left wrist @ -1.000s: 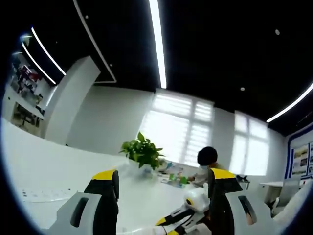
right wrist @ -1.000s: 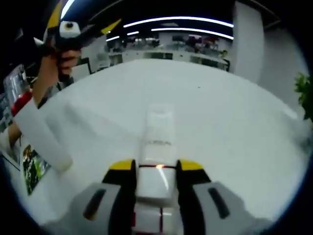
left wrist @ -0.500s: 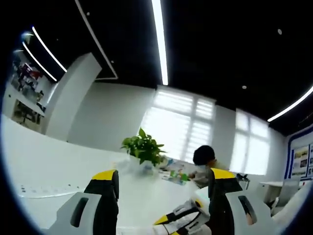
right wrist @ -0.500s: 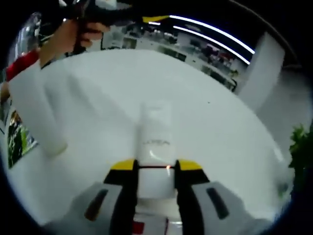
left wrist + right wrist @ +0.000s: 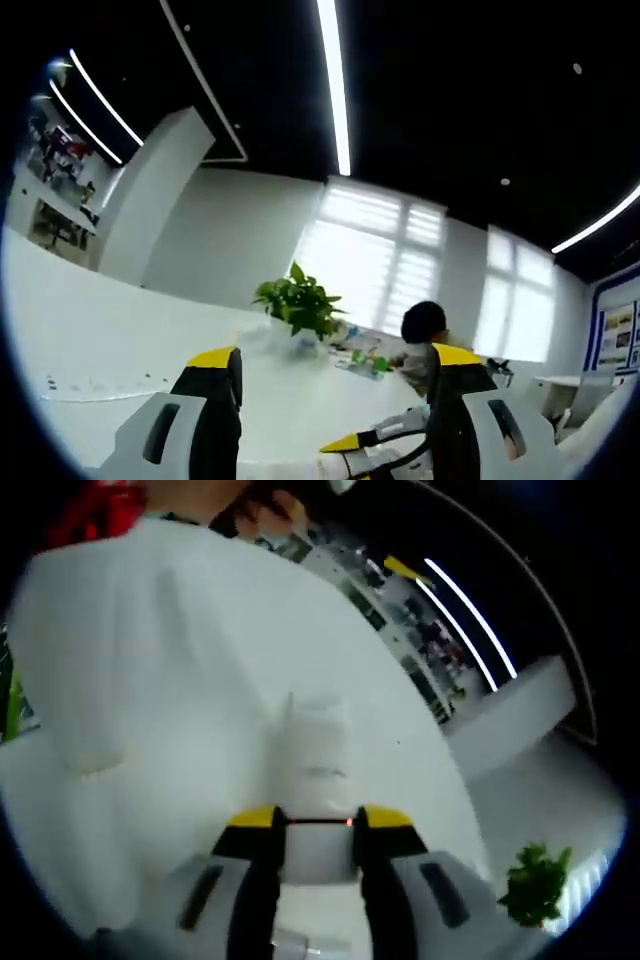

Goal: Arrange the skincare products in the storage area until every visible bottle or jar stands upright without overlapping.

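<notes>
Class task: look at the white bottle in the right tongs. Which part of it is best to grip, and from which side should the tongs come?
Grip the bottle across its lower body, coming in from its base end along its length, as the right tongs do now. Its long, flat-sided body fits snugly between the two jaws, and the cap end points away, free to be set down. The label is too blurred to read.

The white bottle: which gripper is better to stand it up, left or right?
Right, probably. The right gripper is already shut on the white bottle. The left gripper is open, holds nothing and points across the room toward a plant.

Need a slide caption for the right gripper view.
Right gripper clamps a white skincare bottle above the white table.
</notes>
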Action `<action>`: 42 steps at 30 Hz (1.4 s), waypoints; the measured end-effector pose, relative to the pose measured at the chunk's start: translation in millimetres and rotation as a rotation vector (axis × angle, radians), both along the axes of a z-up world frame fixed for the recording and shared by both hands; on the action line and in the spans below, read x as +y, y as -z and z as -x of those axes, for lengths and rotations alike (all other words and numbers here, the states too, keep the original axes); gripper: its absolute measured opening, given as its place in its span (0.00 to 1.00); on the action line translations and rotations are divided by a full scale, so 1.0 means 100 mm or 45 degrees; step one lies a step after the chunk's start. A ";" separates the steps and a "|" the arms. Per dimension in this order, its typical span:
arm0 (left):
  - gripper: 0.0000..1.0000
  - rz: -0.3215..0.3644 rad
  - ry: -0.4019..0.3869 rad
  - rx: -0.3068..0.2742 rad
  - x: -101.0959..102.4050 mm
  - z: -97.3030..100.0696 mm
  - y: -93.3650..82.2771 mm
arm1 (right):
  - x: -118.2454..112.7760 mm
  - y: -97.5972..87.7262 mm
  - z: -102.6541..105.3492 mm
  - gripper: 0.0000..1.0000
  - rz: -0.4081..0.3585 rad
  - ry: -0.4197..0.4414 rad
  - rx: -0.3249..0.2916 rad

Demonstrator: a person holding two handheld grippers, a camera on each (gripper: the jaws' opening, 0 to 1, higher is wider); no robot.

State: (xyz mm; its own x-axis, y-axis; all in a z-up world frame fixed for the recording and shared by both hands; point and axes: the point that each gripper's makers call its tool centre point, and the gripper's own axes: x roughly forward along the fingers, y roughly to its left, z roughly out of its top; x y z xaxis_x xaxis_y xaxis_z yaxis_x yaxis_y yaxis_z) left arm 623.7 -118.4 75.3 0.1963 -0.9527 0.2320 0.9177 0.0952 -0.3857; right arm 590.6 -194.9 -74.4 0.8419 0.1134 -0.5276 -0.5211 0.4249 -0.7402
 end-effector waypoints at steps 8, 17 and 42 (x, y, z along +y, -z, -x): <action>0.77 0.033 -0.033 0.046 0.09 -0.12 -0.01 | -0.05 -0.17 -0.01 0.28 0.146 0.003 -0.119; 0.77 0.045 -0.054 0.048 0.14 -0.15 -0.03 | -0.03 -0.09 0.03 0.28 -0.124 -0.016 -0.010; 0.77 0.006 -0.045 0.026 0.11 -0.13 0.04 | -0.12 0.36 -0.05 0.29 -0.725 0.066 0.538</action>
